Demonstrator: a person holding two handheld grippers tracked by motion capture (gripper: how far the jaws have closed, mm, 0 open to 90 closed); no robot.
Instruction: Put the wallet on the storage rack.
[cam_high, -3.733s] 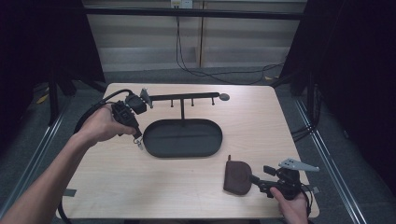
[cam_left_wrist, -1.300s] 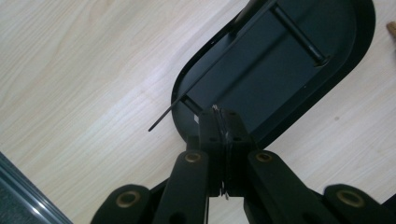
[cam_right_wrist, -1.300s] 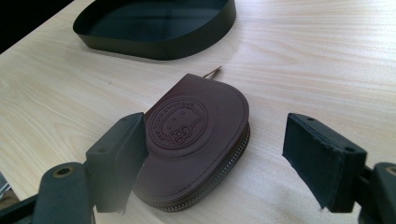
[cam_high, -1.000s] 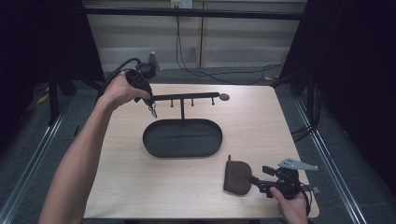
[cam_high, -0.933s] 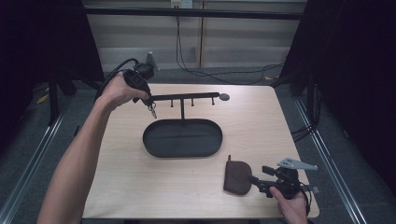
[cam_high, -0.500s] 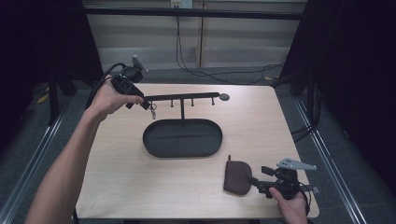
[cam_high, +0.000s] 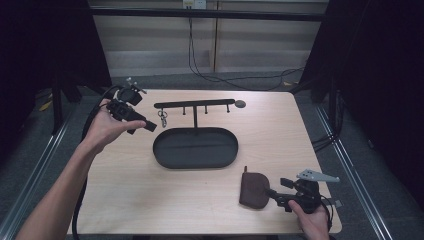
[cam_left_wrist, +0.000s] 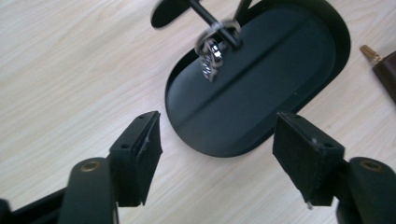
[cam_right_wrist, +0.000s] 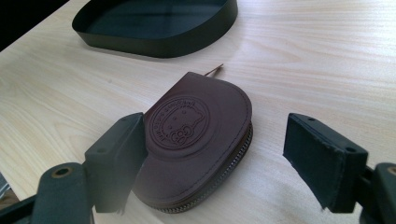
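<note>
A silver key ring (cam_high: 163, 118) (cam_left_wrist: 211, 56) hangs from the left peg of a black hook rack (cam_high: 195, 105), which stands over a black oval tray (cam_high: 195, 150) (cam_left_wrist: 261, 88). My left gripper (cam_high: 148, 126) (cam_left_wrist: 217, 144) is just left of the ring and apart from it. Its jaws have just been opening and stand open with nothing between them. A brown zip pouch (cam_high: 253, 190) (cam_right_wrist: 196, 135) lies flat at the front right of the table. My right gripper (cam_high: 272, 195) (cam_right_wrist: 215, 154) is open, its jaws either side of the pouch's near end without pressing on it.
The light wooden table (cam_high: 125, 200) has metal rails along both sides. Dark curtains stand left and right. Cables (cam_high: 200, 60) run across the floor behind the table. The left gripper's cable (cam_high: 92, 120) loops off the table's left edge.
My left gripper has let go of the key ring, which stays on the rack's peg, and has drawn back left and slightly down with its jaws opened. The right gripper has not moved.
</note>
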